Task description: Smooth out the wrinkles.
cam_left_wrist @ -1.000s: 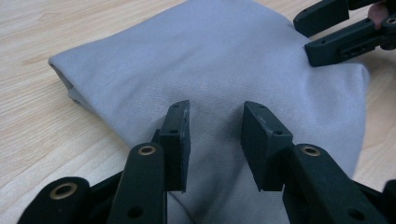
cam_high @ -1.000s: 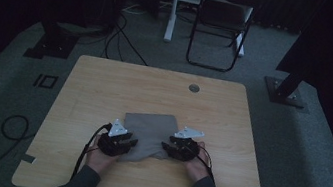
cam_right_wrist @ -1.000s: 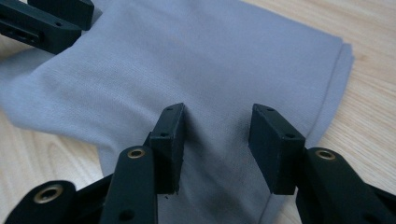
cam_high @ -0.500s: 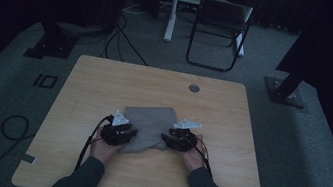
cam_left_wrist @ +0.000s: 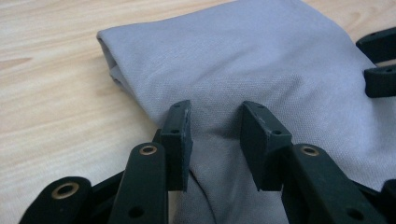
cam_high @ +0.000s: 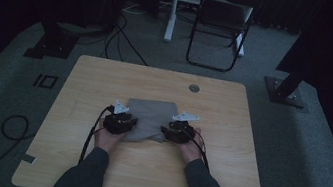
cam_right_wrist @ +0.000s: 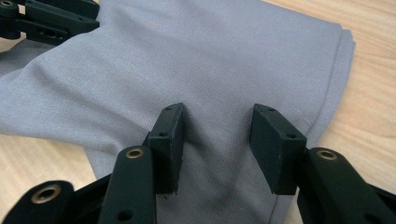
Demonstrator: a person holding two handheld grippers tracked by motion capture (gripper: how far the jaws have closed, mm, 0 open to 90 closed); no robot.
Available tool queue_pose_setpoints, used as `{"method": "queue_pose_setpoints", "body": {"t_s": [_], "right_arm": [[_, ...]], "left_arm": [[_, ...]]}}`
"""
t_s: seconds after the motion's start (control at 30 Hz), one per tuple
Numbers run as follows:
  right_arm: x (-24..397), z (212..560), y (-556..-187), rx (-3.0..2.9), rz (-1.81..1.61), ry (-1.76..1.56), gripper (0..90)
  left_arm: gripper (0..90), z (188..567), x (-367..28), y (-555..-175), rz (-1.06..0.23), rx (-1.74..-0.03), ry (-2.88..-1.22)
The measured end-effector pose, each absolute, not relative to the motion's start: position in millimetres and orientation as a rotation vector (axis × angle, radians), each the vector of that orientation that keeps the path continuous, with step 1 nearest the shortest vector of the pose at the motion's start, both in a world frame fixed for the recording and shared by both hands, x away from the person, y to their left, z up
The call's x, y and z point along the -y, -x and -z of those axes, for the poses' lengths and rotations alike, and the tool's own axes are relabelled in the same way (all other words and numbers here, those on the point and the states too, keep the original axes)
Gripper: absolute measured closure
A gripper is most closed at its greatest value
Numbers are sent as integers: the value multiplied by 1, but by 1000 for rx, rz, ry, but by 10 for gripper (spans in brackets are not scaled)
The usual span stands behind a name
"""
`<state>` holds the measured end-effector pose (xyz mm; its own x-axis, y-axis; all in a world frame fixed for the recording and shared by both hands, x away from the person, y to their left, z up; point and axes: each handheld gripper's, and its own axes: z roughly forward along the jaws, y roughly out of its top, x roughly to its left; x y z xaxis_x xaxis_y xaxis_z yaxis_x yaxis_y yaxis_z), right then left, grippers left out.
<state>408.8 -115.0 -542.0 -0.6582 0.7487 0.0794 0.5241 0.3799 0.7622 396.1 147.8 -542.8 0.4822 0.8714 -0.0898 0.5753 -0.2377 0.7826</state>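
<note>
A folded grey cloth (cam_high: 149, 119) is laid flat near the middle of a light wooden table (cam_high: 107, 74), several layers being seen at its edges. The left gripper (cam_high: 125, 121) is set at the cloth's near left corner, the right gripper (cam_high: 169, 130) at its near right corner. In each gripper view, the jaws are seen parted over the fabric, a gap between the pads and nothing pinched; a slight ridge of cloth (cam_left_wrist: 215, 135) is raised between the left pair.
</note>
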Motion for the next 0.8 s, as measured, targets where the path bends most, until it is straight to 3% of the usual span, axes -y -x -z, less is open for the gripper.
{"method": "queue_pose_setpoints", "body": {"t_s": [0.37,0.57,0.8], "right_arm": [[112,538,-441,-2316,-1149,-1203,558],[129,526,-421,-2294,-1150,-1151,560],[155,538,-393,-2305,-1142,-1150,555]], "left_arm": [[624,538,-151,-422,-516,-1269,-1872],[602,521,-167,-392,-533,-1224,-1834],[560,527,-175,-344,-531,-1173,-1892]]}}
